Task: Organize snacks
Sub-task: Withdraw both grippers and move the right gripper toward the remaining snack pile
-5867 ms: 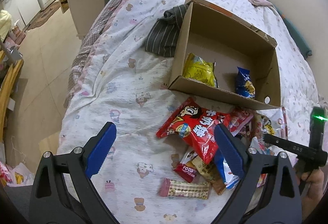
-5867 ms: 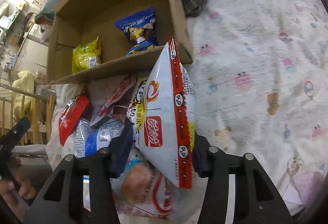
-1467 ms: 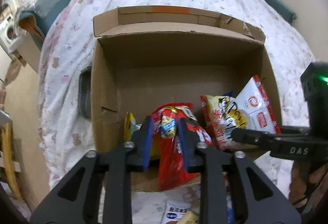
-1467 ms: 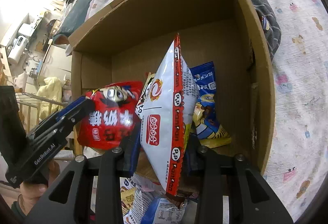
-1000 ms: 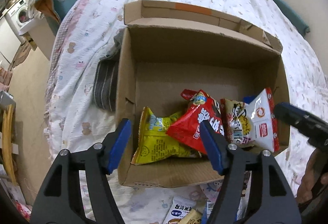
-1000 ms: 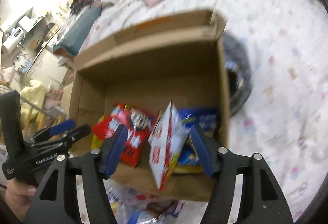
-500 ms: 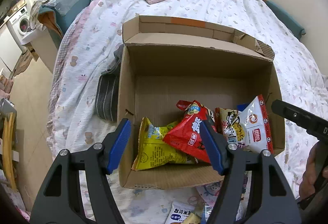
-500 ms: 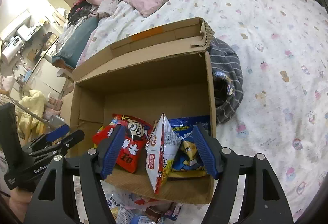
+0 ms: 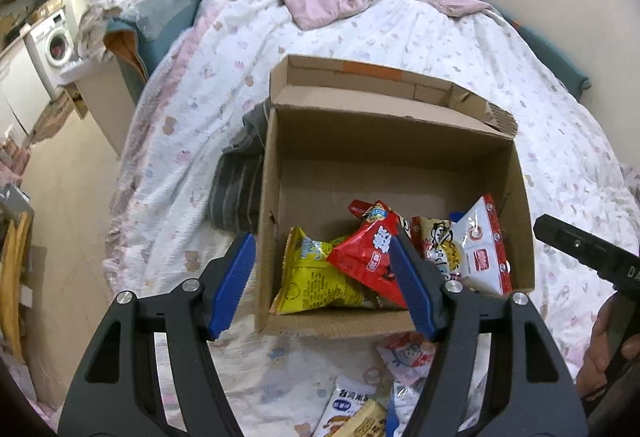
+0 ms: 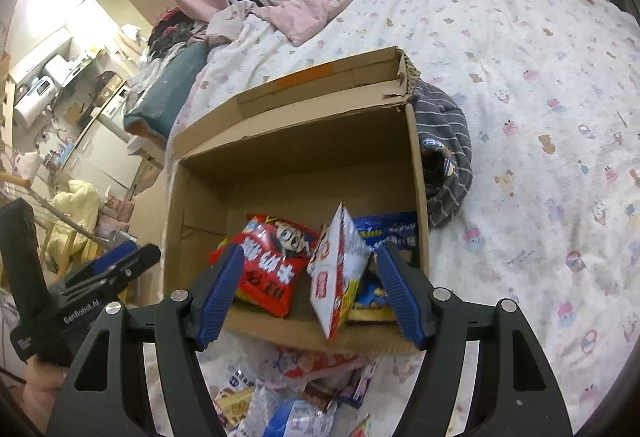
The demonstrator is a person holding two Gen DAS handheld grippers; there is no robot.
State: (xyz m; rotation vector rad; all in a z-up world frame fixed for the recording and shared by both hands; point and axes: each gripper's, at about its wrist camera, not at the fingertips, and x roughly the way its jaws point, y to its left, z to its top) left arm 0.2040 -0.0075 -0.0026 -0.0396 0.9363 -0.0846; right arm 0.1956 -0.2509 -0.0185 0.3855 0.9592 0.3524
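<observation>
An open cardboard box [image 9: 400,141] [image 10: 296,157] stands on the bed. Inside lie a yellow bag [image 9: 316,277], a red bag [image 9: 368,253] [image 10: 268,269], a white and red bag [image 9: 480,257] [image 10: 336,273] and a blue bag [image 10: 388,237]. My left gripper [image 9: 320,277] hangs open above the box's near left corner, nothing between its blue pads. My right gripper [image 10: 308,285] is open too, above the box's near wall, clear of the white bag. Loose snack packets [image 9: 360,405] [image 10: 288,405] lie on the sheet in front of the box.
A grey striped garment [image 9: 236,185] [image 10: 444,153] is bunched against the box's side. The patterned white bedsheet [image 10: 540,97] spreads around, with a pink blanket [image 9: 320,1] and pillow at the head. A hand [image 9: 604,349] holds the right gripper's handle. Floor and a washing machine [image 9: 56,37] lie to the left.
Both grippers have let go of their bags inside the box, opened wide and drawn back and upward; the box now sits smaller and farther in both views.
</observation>
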